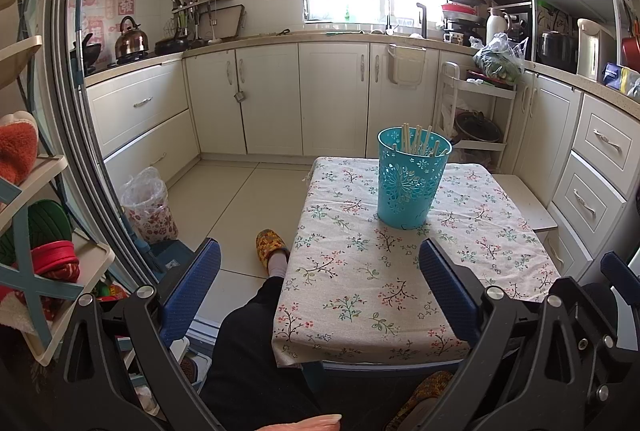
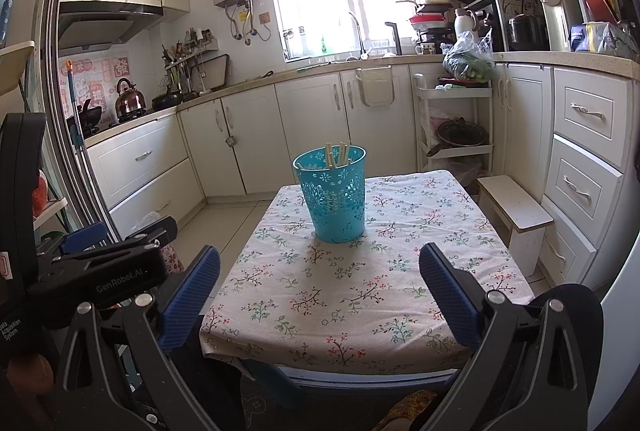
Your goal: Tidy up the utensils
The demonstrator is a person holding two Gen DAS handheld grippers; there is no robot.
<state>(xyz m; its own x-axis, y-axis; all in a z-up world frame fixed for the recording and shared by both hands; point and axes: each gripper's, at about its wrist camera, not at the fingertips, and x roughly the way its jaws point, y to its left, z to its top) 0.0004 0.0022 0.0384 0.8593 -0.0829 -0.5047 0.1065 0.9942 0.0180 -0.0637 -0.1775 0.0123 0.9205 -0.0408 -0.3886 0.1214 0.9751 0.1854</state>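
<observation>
teal perforated cup (image 1: pixel 412 179) stands upright on the floral-cloth counter (image 1: pixel 360 295), toward the far edge, at 12 o'clock from the left hand-held gripper (image 1: pixel 320 271). pale chopsticks (image 1: pixel 416 141) stand in it, leaning, tips above the rim; exact count hard to tell, lower ends only partly seen through the cut-outs. in the right wrist view the same cup sits at 11 o'clock from the right hand-held gripper (image 2: pixel 320 279), chopsticks bunched at its back rim.

both hand-held grippers: blue pads spread wide, nothing between them, hovering over the near edge of the counter. left one's body shows at 9 o'clock in the right wrist view; right one is only a sliver at 3 o'clock in the left wrist view.

hidden/cut off: counter front edge drops out of sight behind the gripper frames; what carries the cloth is mostly covered, only a blue edge visible beneath. person's dark-trousered leg (image 1: pixel 256 343) and a patterned slipper (image 1: pixel 270 245) at 7 o'clock beside the counter, other foot cut off at the bottom.

around: small white stool (image 2: pixel 516 215) just beside the counter at 2 o'clock, white cabinets (image 1: pixel 280 99) behind, lined bin (image 1: pixel 148 207) on the floor at 9 o'clock, shoe rack (image 1: pixel 36 231) far left, kettle (image 1: pixel 130 39) on the stove, bag of greens (image 1: pixel 498 59) on the worktop. nothing stands between the grippers and the cup.
</observation>
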